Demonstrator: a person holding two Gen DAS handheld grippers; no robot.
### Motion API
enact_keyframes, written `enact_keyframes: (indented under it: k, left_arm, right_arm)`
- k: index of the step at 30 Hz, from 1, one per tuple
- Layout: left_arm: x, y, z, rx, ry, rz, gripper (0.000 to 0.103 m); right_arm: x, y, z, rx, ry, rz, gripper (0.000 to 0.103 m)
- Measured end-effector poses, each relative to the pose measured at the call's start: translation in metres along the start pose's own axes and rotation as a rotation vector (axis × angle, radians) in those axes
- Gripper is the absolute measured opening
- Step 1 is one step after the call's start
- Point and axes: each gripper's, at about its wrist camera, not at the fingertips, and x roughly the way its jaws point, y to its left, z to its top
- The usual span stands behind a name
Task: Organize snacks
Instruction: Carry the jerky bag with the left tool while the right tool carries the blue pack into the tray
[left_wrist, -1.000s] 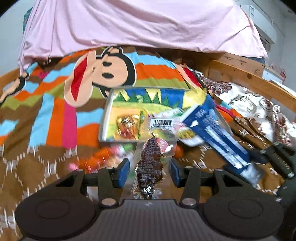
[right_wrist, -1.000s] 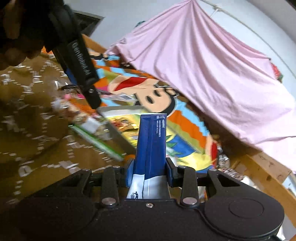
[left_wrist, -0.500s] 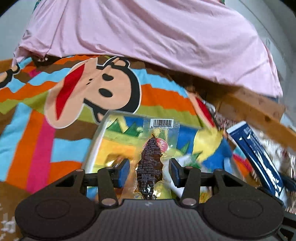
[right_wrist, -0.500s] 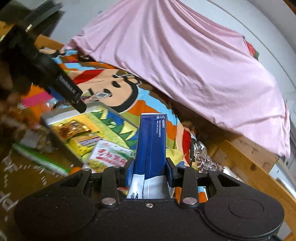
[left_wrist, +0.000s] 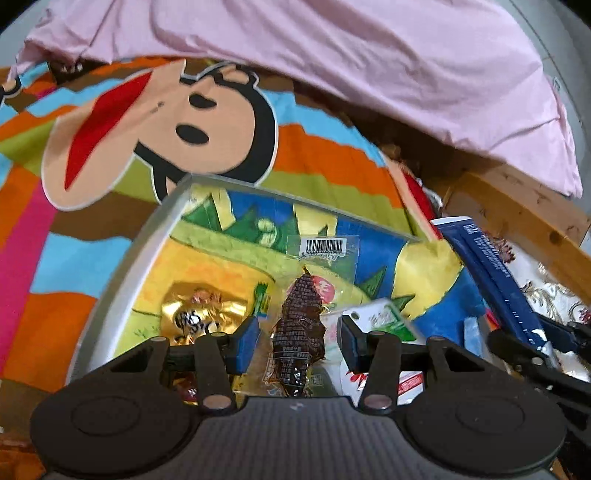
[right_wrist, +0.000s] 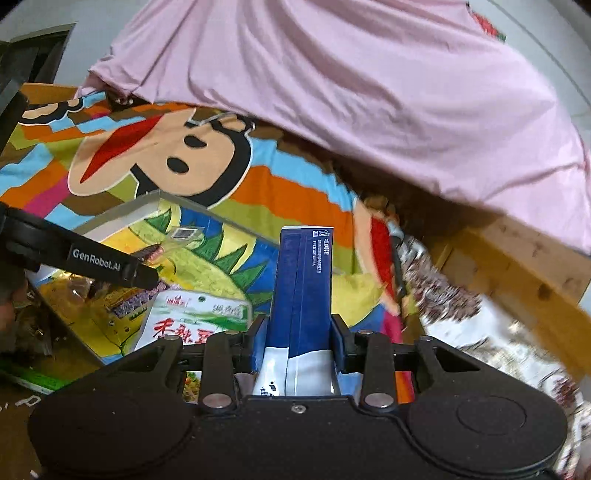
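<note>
Step in hand: delivery of two snacks to the silver-rimmed rectangular tray (left_wrist: 147, 251) with a cartoon landscape printed on its floor.

Left gripper (left_wrist: 299, 338): clamped on a clear film packet holding a dark brown snack (left_wrist: 301, 306), barcode end uppermost. Packet carried at centre frame, above the tray floor, between a crumpled gold foil packet (left_wrist: 203, 310) at lower left and a white-and-green pouch (left_wrist: 384, 317) at lower right (both already lying in the tray).

Right gripper (right_wrist: 299, 343): clenched on a tall blue-and-white carton (right_wrist: 303, 273), upright at centre frame, above the tray's right-hand part; the same carton visible at right edge of the left wrist view.

Pose: both grippers tilted moderately downward, aimed toward the striped bedspread with a cartoon monkey face (left_wrist: 332, 155) in the upper frame.

Next move, as judged:
- Lower each item toward bare tray floor.
- Choose the blue-and-yellow area toward the tray's far right corner.
- Release only once the item rests on the floor.
- Keep the two grippers apart during descent.
</note>
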Motion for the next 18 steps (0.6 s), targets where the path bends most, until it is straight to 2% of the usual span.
enact_keyframes:
  k: [5,12,15,17,18]
  left_arm:
    - [0.012,0.004,-0.004,-0.01,0.02,-0.004,0.051]
    - [0.014,0.001,-0.005,0.014,0.019,-0.001,0.051]
    - [0.014,-0.004,-0.006,0.033,0.025,-0.011,0.052]
    - [0.014,-0.005,-0.007,0.03,0.032,-0.017,0.052]
    - [0.014,-0.006,-0.007,0.03,0.035,-0.019,0.056]
  right_arm:
    - [0.017,0.004,-0.011,0.022,0.053,0.024,0.037]
    - [0.03,0.007,-0.018,0.033,0.084,0.041,0.038]
    - [0.032,0.006,-0.019,0.043,0.088,0.046,0.044]
    - [0.031,0.005,-0.019,0.044,0.084,0.052,0.058]
    - [0.03,0.005,-0.018,0.044,0.081,0.052,0.061]
